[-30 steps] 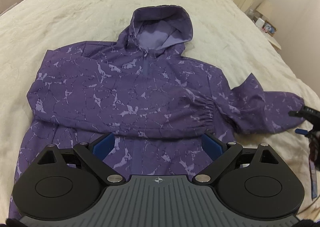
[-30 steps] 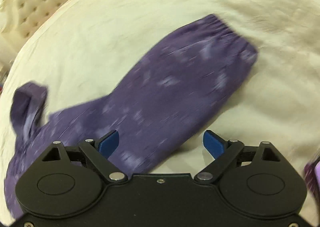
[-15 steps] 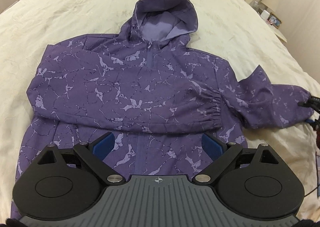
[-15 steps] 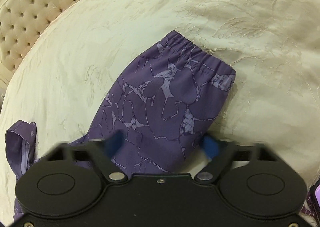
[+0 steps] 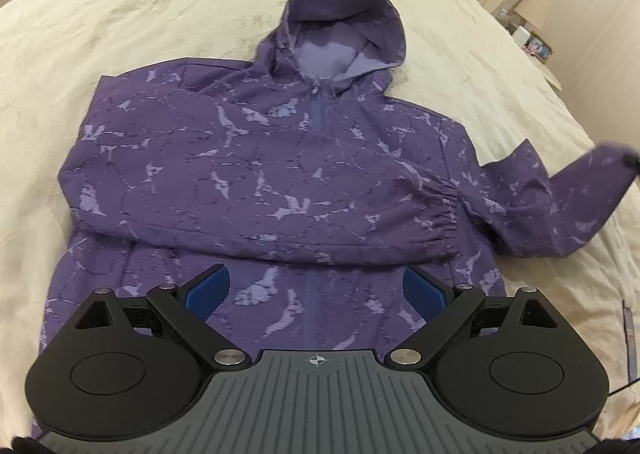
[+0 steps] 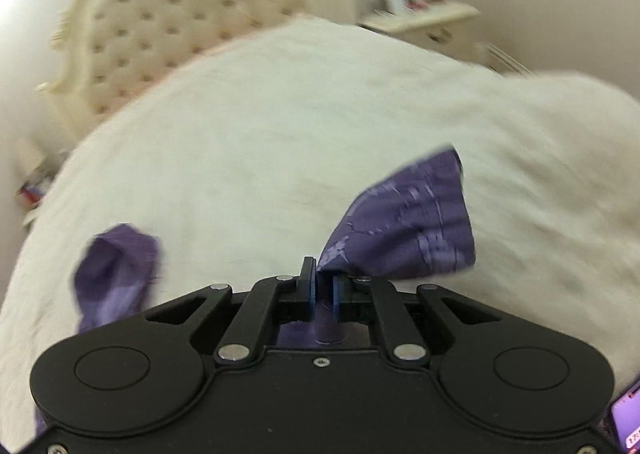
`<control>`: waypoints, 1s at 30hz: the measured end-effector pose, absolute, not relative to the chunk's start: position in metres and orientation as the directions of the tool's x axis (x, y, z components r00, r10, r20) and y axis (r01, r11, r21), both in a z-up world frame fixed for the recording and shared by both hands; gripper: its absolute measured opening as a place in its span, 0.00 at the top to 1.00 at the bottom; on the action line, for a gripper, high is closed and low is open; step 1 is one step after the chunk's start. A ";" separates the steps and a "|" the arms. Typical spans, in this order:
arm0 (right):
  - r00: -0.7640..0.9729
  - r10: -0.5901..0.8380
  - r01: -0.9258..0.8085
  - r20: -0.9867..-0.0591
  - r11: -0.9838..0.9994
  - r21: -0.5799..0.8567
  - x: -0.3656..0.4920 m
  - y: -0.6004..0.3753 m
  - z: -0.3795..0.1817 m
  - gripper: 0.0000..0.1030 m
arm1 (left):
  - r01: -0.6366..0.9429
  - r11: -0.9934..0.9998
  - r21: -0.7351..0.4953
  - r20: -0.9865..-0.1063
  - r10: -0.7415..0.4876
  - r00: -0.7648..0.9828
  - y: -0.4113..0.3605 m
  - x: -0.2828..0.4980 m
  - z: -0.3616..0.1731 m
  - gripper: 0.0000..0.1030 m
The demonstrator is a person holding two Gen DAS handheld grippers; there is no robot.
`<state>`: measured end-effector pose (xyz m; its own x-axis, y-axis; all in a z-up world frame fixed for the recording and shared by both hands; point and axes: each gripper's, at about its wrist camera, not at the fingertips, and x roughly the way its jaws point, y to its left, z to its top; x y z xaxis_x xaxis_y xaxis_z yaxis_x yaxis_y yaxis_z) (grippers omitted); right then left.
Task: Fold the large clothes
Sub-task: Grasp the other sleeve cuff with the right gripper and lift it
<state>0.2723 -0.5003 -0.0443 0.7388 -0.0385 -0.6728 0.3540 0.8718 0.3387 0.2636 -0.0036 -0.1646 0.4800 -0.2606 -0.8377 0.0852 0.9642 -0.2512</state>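
Garment: we see a purple hooded jacket of thin marbled fabric [image 5: 280, 181] spread front-up across the middle of the left wrist view, hood [image 5: 344, 37] toward the top of the frame, hem running under our left gripper at the bottom.

Done so far: we judge one sleeve already folded; it lies straight across the chest, its gathered elastic cuff [image 5: 444, 209] ending at centre right, near the far side seam.

In hand: the other sleeve [image 5: 560, 197] rises off the bed at the right edge of that view. In the right wrist view its cuff end [image 6: 408, 225] fans out just right of centre, pinched at the jaws.

Right gripper: our right gripper [image 6: 323, 290] has just been closing and now clamps the sleeve fabric between its blue pads, with only that bunch of cloth in the gap.

Left gripper: our left gripper [image 5: 316, 290] stands wide, jaws apart over the lower front of the jacket, pads clear of the cloth as far as we can tell.

Left to do: we judge this second sleeve must still cross the chest, then the body needs folding; hood and hem lie flat, unfolded.

Surface: a cream quilted bedspread [image 5: 160, 13] carries the jacket; a tufted cream headboard [image 6: 168, 25] sits upper left in the right wrist view.

Containers: we see none; small items on a pale bedside stand [image 6: 424, 17] are too blurred to name.
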 end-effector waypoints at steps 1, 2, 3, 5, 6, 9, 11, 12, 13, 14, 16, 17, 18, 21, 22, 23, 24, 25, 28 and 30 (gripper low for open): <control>0.752 -0.025 0.326 -0.659 0.882 0.340 0.274 -0.488 -0.035 0.86 | 0.081 0.963 -0.256 -0.836 -0.263 0.481 0.002 0.263 -0.165 0.08; 0.766 -0.005 0.292 -0.642 0.893 0.342 0.274 -0.471 -0.023 0.86 | 0.076 0.963 -0.260 -0.835 -0.264 0.483 0.008 0.263 -0.165 0.08; 0.776 0.009 0.268 -0.631 0.901 0.342 0.275 -0.459 -0.017 0.86 | 0.069 0.961 -0.266 -0.833 -0.265 0.485 0.015 0.262 -0.165 0.08; 0.795 0.050 0.204 -0.604 0.916 0.344 0.278 -0.429 -0.001 0.86 | 0.057 0.960 -0.273 -0.830 -0.265 0.491 0.029 0.261 -0.164 0.08; 0.803 0.072 0.174 -0.592 0.921 0.348 0.281 -0.414 0.004 0.86 | 0.051 0.960 -0.276 -0.828 -0.265 0.494 0.037 0.261 -0.164 0.08; 0.816 0.152 0.076 -0.558 0.929 0.363 0.283 -0.364 0.018 0.86 | 0.038 0.960 -0.278 -0.826 -0.259 0.501 0.058 0.260 -0.161 0.08; 0.815 0.207 0.006 -0.542 0.931 0.365 0.283 -0.331 0.023 0.86 | 0.031 0.961 -0.276 -0.825 -0.253 0.506 0.073 0.259 -0.160 0.08; 0.809 0.239 -0.032 -0.537 0.930 0.365 0.283 -0.312 0.024 0.86 | 0.028 0.961 -0.275 -0.824 -0.250 0.508 0.081 0.259 -0.160 0.08; 0.803 0.263 -0.061 -0.535 0.929 0.365 0.284 -0.301 0.020 0.86 | 0.024 0.962 -0.272 -0.824 -0.246 0.510 0.088 0.259 -0.160 0.08; 0.794 0.289 -0.094 -0.535 0.927 0.362 0.284 -0.284 0.018 0.86 | 0.021 0.963 -0.269 -0.824 -0.241 0.512 0.095 0.259 -0.160 0.08; 0.770 0.339 -0.144 -0.540 0.918 0.370 0.289 -0.254 0.007 0.86 | 0.010 0.965 -0.263 -0.826 -0.231 0.515 0.109 0.260 -0.161 0.08; 0.757 0.360 -0.159 -0.545 0.911 0.382 0.292 -0.245 0.000 0.86 | 0.005 0.965 -0.261 -0.826 -0.226 0.516 0.115 0.260 -0.161 0.08; 0.744 0.379 -0.174 -0.550 0.905 0.389 0.295 -0.234 -0.007 0.86 | 0.001 0.966 -0.258 -0.827 -0.221 0.517 0.121 0.260 -0.161 0.08; 0.690 0.418 -0.201 -0.591 0.895 0.398 0.304 -0.195 -0.035 0.86 | -0.009 0.968 -0.251 -0.828 -0.210 0.520 0.137 0.261 -0.162 0.08; 0.675 0.426 -0.205 -0.603 0.893 0.400 0.304 -0.185 -0.043 0.86 | -0.012 0.968 -0.250 -0.828 -0.207 0.520 0.142 0.261 -0.162 0.08; 0.653 0.433 -0.210 -0.621 0.892 0.400 0.305 -0.173 -0.057 0.86 | -0.013 0.968 -0.249 -0.829 -0.206 0.520 0.146 0.261 -0.163 0.08; 0.637 0.433 -0.213 -0.637 0.894 0.395 0.304 -0.162 -0.067 0.85 | -0.015 0.969 -0.248 -0.830 -0.205 0.519 0.150 0.261 -0.163 0.08; 0.623 0.432 -0.215 -0.652 0.896 0.388 0.302 -0.152 -0.075 0.85 | -0.015 0.969 -0.248 -0.831 -0.205 0.518 0.153 0.261 -0.164 0.08; 0.582 0.414 -0.218 -0.700 0.909 0.356 0.300 -0.123 -0.103 0.82 | -0.018 0.965 -0.260 -0.832 -0.214 0.512 0.161 0.262 -0.166 0.08; 0.561 0.403 -0.223 -0.723 0.915 0.337 0.295 -0.111 -0.115 0.76 | -0.021 0.961 -0.276 -0.831 -0.228 0.508 0.167 0.264 -0.167 0.08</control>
<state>0.2955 -0.1112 -0.1147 0.5608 0.4034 -0.7230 -0.2232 0.9146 0.3372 0.2638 0.1667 -0.1673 0.5081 -0.2280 -0.8306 -0.0205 0.9608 -0.2764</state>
